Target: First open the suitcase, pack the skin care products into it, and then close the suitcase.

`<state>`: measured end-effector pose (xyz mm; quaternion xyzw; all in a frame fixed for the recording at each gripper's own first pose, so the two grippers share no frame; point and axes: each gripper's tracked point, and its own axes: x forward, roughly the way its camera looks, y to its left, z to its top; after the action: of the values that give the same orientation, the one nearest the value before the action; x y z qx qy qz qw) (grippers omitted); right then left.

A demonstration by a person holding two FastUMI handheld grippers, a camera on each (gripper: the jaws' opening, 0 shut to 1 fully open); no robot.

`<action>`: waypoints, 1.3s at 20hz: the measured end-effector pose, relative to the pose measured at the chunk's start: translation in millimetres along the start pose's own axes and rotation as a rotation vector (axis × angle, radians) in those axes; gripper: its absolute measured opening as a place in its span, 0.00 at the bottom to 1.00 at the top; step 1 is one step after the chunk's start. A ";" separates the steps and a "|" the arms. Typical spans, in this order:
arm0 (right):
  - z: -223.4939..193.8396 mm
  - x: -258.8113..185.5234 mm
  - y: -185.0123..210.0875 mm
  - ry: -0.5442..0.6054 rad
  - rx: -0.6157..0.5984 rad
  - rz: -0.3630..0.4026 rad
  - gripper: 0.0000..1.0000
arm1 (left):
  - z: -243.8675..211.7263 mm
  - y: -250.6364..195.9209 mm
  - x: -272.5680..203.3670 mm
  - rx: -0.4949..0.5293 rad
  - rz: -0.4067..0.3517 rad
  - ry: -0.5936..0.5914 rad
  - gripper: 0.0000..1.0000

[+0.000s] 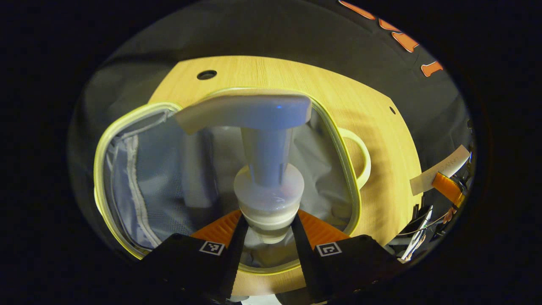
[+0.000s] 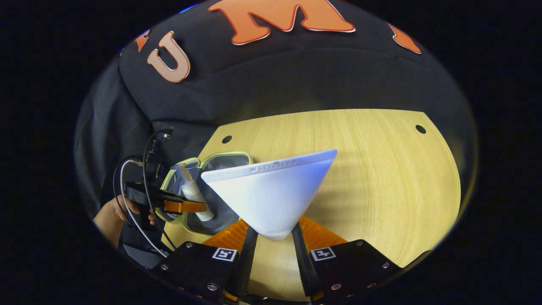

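Left tool [image 1: 266, 231] is clamped on the neck of a white plastic pump bottle [image 1: 268, 199], pump head up at centre frame, held directly over the open pale-yellow-rimmed suitcase with grey fabric lining [image 1: 127, 237]. My read: it hangs there so it can go straight down into the lining. The suitcase lies flat on the light wooden counter [image 1: 372, 127], its handle at right of frame.

Right tool [image 2: 274, 237] grips the narrow end of a white flattened squeeze tube [image 2: 271, 195], wide crimped end up, lower centre of the right gripper view. It is held above bare counter, well apart from the suitcase (probably queued, keeping clear of the left tool). A hand [image 2: 111, 216] holds the left tool at lower left there.

Opening looks done; closing not yet.
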<state>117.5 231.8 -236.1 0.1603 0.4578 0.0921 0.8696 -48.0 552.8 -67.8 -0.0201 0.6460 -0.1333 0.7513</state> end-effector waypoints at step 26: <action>-70.9 145.3 119.3 0.457 0.088 0.102 0.49 | 12.3 92.8 -123.1 -0.148 0.243 -0.330 0.87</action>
<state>139.2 401.3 -341.7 0.1959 0.6376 0.1500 0.7298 -35.7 668.3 34.4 -0.0185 0.5198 0.0113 0.8540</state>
